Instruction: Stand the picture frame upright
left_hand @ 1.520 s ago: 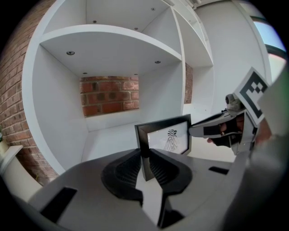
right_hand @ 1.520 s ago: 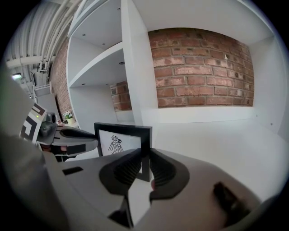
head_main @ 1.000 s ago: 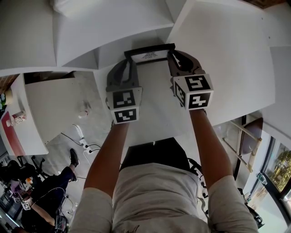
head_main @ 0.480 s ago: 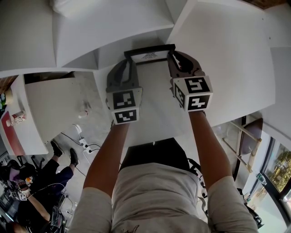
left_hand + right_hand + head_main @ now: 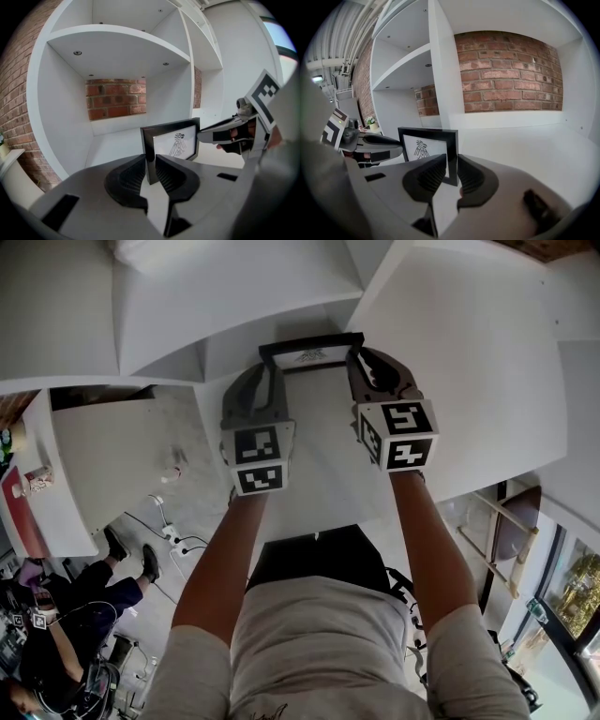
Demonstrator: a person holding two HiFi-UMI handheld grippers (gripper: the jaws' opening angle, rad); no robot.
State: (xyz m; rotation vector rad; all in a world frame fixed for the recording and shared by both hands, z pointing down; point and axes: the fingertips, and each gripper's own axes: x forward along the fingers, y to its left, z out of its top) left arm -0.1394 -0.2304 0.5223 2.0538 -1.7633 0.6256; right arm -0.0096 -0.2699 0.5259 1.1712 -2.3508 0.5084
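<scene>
Nearest: own bare forearms [image 5: 217,563] reach fwd, one to each gripper.

Floor lvl, head view L: seated person [image 5: 66,652] and a power strip w/ cables [image 5: 176,542]. White table [image 5: 94,460] above those. Wooden chair [image 5: 511,526] at lower R. All well apart from the work.

L gripper [image 5: 151,163]: pads clamped on L upright edge of pic frame [image 5: 172,143], which sits btwn them. Jaws have just eased apart a little, but both pads look to be in contact.

R gripper [image 5: 452,161]: pads clamped on frame's R upright edge, edge btwn them. Each gripper shows in the other's view, just beside the frame.

Pic frame: black border, white sheet w/ dark bird-like drawing. Upright, base on the white shelf board, face toward the person, held at both sides.

In the way: upper shelf board [image 5: 117,44] overhangs the bay above the frame. Vertical divider [image 5: 440,79] rises just behind frame's R side.

Containers: white shelf unit [image 5: 450,362], open bays. Frame stands at the front of a bay w/ a curved L wall. Bay to the R is wider.

Farthest: brick back wall [image 5: 115,97] behind the bays. Small potted plant [image 5: 372,123] far L in the right gripper view.
</scene>
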